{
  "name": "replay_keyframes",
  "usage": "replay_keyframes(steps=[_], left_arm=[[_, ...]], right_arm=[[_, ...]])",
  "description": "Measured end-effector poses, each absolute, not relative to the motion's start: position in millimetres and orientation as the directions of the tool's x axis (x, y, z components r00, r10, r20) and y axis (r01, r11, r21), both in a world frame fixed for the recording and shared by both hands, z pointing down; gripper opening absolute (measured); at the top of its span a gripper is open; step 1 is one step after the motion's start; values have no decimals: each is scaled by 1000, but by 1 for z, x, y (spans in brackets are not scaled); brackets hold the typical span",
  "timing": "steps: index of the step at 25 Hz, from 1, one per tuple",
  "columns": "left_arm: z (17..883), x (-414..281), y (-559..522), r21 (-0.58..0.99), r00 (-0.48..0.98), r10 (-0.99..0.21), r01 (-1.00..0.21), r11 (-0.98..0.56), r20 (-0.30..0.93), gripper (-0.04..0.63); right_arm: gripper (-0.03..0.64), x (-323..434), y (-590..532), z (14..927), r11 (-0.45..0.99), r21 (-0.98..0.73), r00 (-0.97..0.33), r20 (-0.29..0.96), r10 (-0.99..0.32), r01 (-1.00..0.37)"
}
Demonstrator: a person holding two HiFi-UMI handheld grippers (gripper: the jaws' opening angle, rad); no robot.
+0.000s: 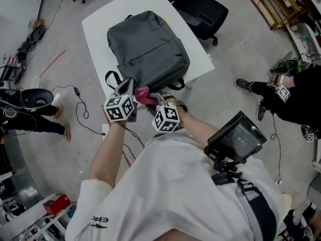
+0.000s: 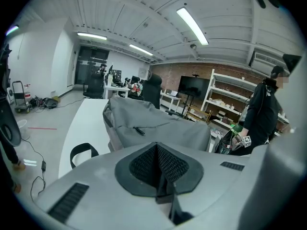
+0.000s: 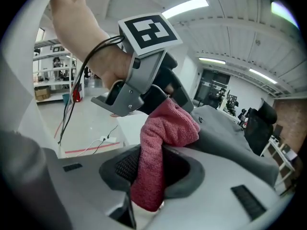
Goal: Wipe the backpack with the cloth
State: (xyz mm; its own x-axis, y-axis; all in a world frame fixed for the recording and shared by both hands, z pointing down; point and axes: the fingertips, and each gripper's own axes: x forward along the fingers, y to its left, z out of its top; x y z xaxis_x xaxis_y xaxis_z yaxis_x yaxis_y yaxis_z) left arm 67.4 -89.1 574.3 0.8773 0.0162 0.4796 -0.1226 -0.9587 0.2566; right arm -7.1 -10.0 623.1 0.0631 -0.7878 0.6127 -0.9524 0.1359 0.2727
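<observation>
Pink cloth (image 3: pixel 168 123) pinched in right gripper (image 3: pixel 151 176) beside the backpack (image 1: pixel 148 46), left gripper (image 2: pixel 160 171) closed on nothing; we judge wiping strokes come next.

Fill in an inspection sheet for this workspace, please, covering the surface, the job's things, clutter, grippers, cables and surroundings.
Surface: white table, bare around the backpack.
Job's things: grey backpack lies flat on the table; pink cloth is at its near edge.
Clutter: nothing seen on the table.
Grippers: left hand-held gripper has its jaws together with nothing between them; right hand-held gripper is clamped on the cloth.
Cables: black cable lies loose on the floor left of the table.
Surroundings: black office chair beyond the table; a person in black stands to the right.
</observation>
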Motion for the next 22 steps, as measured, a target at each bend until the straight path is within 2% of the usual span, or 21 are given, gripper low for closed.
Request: replay_keyframes(steps=[9, 18, 22], left_arm=[[592, 55, -112, 276, 882, -2, -150, -949, 472, 3], [598, 47, -127, 297, 887, -9, -164, -941, 462, 3], [600, 44, -131, 292, 886, -9, -162, -942, 463, 3]], right_arm=[[118, 39, 21, 641, -3, 292, 194, 627, -755, -956], [118, 137, 87, 638, -290, 292, 412, 622, -666, -911], [118, 157, 102, 642, -367, 281, 459, 625, -631, -887]])
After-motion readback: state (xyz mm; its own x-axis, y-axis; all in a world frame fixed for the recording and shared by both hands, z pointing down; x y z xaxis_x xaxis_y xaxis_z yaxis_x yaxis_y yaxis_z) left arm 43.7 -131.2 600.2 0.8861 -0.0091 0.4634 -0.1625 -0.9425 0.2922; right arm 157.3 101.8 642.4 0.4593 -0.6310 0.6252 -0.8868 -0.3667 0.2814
